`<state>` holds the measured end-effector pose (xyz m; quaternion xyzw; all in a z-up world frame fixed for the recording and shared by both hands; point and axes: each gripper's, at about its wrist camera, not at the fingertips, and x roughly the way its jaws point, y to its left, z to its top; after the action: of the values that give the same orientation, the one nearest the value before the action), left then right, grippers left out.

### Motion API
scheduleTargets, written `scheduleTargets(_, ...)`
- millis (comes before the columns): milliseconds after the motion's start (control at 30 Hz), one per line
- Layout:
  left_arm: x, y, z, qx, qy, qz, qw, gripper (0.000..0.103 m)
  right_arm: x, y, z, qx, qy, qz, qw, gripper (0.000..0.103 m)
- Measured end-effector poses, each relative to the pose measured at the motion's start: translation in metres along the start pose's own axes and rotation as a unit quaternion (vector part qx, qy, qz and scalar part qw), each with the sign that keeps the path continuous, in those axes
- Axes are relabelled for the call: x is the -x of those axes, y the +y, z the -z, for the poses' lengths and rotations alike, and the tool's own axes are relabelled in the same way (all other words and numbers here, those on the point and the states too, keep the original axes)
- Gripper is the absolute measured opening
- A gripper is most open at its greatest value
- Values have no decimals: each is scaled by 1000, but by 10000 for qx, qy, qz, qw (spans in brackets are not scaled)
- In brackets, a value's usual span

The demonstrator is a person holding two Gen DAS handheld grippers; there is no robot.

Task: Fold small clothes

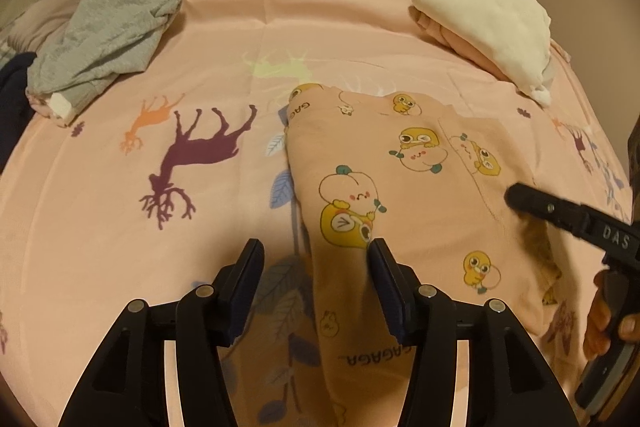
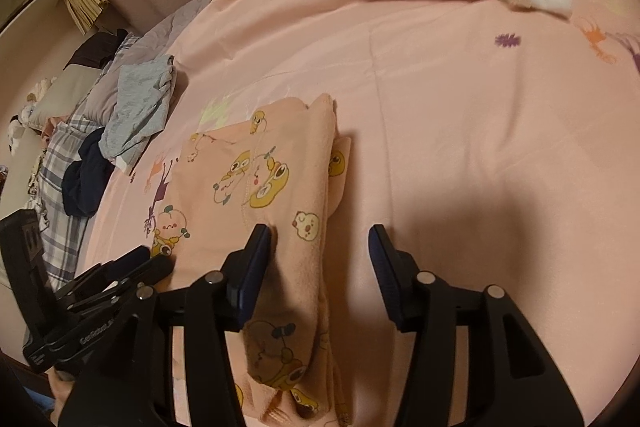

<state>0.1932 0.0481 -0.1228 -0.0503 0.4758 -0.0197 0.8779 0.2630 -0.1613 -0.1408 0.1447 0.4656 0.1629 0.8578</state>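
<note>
So: both my tongs stand apart, clamped on nothing. The left gripper [image 1: 316, 259] straddles the left edge of the peach cartoon-print garment [image 1: 404, 179]; that edge lies loose between its pads. The right gripper [image 2: 320, 247] straddles the right folded edge, pads clear of the cloth.

The garment lies on the pink bedsheet [image 1: 224, 39] just in front of me, roughly mid-bed, well apart from the grey garment [image 1: 108, 35] to the left and the cream folded stack [image 1: 488, 7] at far right.

Risks:
- Closing now may catch only the top layer, so the fold peels open on lift.
- Pads may pinch the bedsheet with the cloth and drag it.
- An uneven lift between hands would skew the fold.

Its long axis runs from me toward the far side of the bed, near end under my tongs. Which end is the neck or waist I cannot tell.
</note>
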Motion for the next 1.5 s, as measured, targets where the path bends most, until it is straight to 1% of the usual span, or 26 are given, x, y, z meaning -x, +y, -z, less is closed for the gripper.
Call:
scheduleTargets(100,6,1,3,-80,-70,-73,9999,53,8,5,-6,162,-301,318,9989,52)
scheduleTargets(200,12,1,6,-153,-131,-90,9998,53,12,9,-12,232,-465,264,9983,50)
scheduleTargets(267,15,0,9,-181,-137,-30,9997,53,12,14,-14,327,-494,174,9981,46)
scheduleTargets(300,17,-1,11,-199,-139,23,9997,53,10,18,-15,414,-481,81,9980,43)
scheduleTargets(333,18,-3,13,-240,-140,92,9996,53,8,21,-15,466,-440,11,9979,38)
scheduleTargets(367,19,-6,14,-286,-137,128,9994,50,5,24,-15,515,-379,-50,9979,33)
scheduleTargets(400,18,-10,16,-379,-118,162,9991,45,1,27,-15,580,-317,-46,9978,32)
scheduleTargets(467,15,-16,20,-488,-51,214,9986,39,-8,30,-14,673,-193,54,9975,27)
scheduleTargets(500,11,-20,23,-561,8,233,9982,37,-15,28,-14,675,-63,139,9976,26)
scheduleTargets(567,6,-25,26,-651,41,193,9977,37,-24,23,-14,597,110,216,9979,24)
scheduleTargets(667,5,-27,29,-692,33,174,9974,37,-29,15,-16,482,145,242,9984,24)
scheduleTargets(733,5,-27,29,-688,36,169,9975,37,-28,10,-19,386,135,365,9985,25)
scheduleTargets(833,8,-24,29,-590,22,213,9980,37,-20,5,-18,198,70,263,9994,25)
scheduleTargets(933,12,-20,24,-419,-74,227,9988,37,-1,19,-10,545,-164,241,9981,27)
scheduleTargets(1033,13,-16,15,-209,-128,291,9993,37,20,32,2,887,-371,-1,9954,27)
scheduleTargets(1100,11,-16,8,-147,-193,283,9993,37,29,39,12,1070,-414,-186,9932,27)
scheduleTargets(1167,6,-16,2,-120,-226,235,9994,37,32,44,22,1220,-353,-345,9913,27)
scheduleTargets(1233,-1,-17,-3,-96,-231,180,9995,37,29,47,33,1386,-217,-388,9893,27)
scheduleTargets(1333,-14,-17,-5,-118,-107,35,9999,37,16,46,45,1569,-3,-198,9874,27)
scheduleTargets(1400,-21,-15,-5,-118,-3,49,9999,37,10,43,49,1588,83,-104,9872,27)
scheduleTargets(1500,-21,-14,-4,-117,-4,64,9999,37,10,40,51,1605,86,-88,9870,26)
